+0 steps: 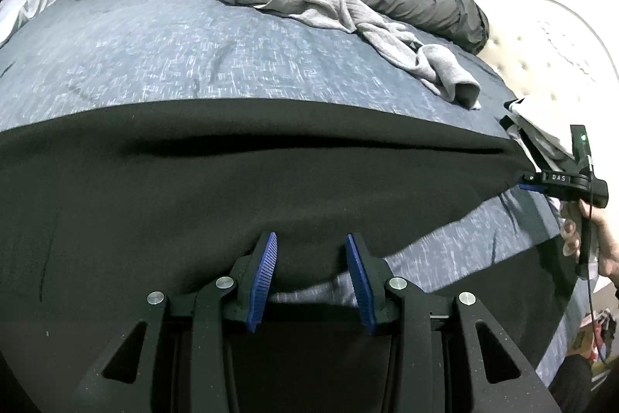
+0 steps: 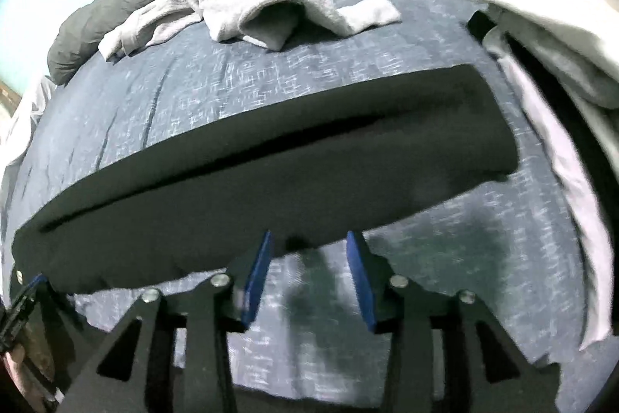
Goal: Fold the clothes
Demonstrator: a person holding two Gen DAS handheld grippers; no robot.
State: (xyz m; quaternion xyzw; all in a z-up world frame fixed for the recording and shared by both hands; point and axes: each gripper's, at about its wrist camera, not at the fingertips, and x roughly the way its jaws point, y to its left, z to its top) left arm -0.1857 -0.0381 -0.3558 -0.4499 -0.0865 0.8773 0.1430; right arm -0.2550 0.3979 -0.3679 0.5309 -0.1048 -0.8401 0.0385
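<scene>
Blue bedding carries a folded black garment at centre frame; with left gripper and right gripper jaws part-open and empty, its near edge could be missed.

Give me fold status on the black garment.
Done: black garment lies folded over once on the blue bedspread. In hand: left gripper straddles its near edge; right gripper open, empty. Left: grey garment and white clothes still crumpled.

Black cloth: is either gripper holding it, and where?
The right gripper holds nothing. The left gripper has the black cloth edge between its jaws; grip unclear.
</scene>
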